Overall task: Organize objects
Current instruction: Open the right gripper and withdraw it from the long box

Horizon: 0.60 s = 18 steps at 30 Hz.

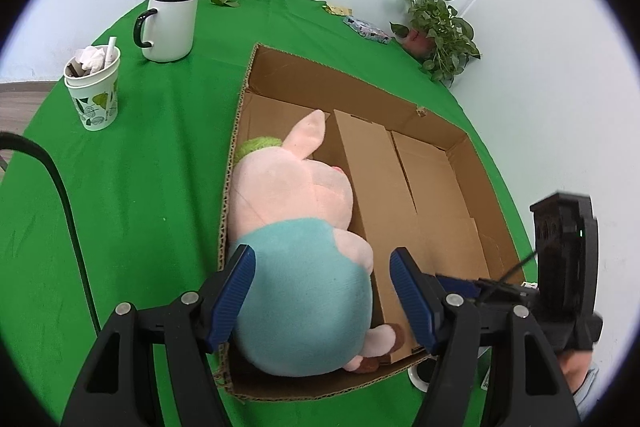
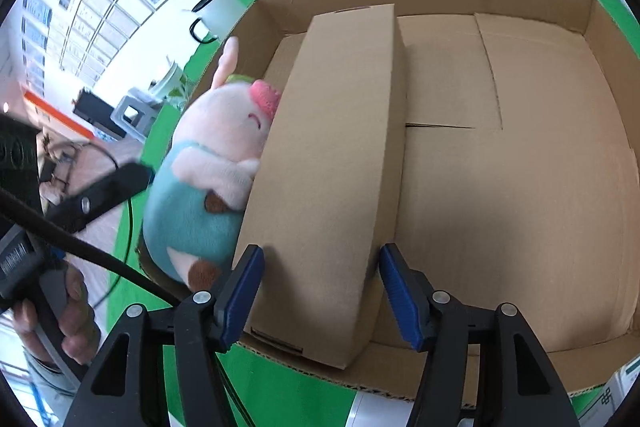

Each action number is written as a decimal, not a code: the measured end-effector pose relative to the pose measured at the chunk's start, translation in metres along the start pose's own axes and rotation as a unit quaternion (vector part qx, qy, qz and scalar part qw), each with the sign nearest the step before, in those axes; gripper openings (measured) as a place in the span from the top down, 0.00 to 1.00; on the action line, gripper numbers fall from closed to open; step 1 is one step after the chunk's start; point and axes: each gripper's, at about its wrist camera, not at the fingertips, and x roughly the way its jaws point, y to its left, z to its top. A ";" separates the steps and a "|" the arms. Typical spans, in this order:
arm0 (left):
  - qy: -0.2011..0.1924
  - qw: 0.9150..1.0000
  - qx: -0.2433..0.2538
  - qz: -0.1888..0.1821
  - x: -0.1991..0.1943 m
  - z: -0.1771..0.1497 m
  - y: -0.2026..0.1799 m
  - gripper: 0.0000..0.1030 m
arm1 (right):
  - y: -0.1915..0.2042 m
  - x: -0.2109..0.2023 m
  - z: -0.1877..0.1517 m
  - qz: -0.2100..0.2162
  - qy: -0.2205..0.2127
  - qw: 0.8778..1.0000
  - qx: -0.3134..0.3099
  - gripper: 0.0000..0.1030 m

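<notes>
**Two items boxed, both grippers spread wide**

Two things already lie inside the open cardboard box [image 1: 460,147]: a plush pig [image 1: 296,227] in a teal outfit, and a long closed carton [image 2: 332,163]. The pig lies along the box's left wall, head toward the far end, its feet near the front edge. The carton lies lengthwise just beside it, apparently touching the toy's arm and snout, which likely keeps the soft toy wedged against the wall instead of rolling loose. To the carton's right the box floor is bare flaps, room for more objects.

The left gripper [image 1: 322,291] hovers over the pig's teal back with its blue pads wide apart, one on either side of the body; whether the pads touch the plush cannot be told. The right gripper [image 2: 320,291] is likewise wide, its pads straddling the near end of the carton without clearly pressing it. Neither tool grips anything, so I judge both items as set down.

Outside the box, on the green tablecloth [image 1: 140,187], stand a white lidded mug [image 1: 170,25] and a paper cup [image 1: 94,89] stuffed with crumpled tissue, well apart from the box; these may be next to tidy. Two potted plants sit at the far edge.
</notes>
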 end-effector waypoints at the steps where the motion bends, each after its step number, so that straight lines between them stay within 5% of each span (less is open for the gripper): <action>1: -0.001 1.000 0.001 0.001 -0.002 0.000 0.001 0.33 | -0.004 -0.002 0.004 0.006 -0.004 1.000 0.011 0.43; 18: -0.007 0.999 0.036 0.013 -0.004 -0.018 -0.019 0.33 | -0.003 0.012 0.011 0.008 -0.015 1.000 -0.011 0.39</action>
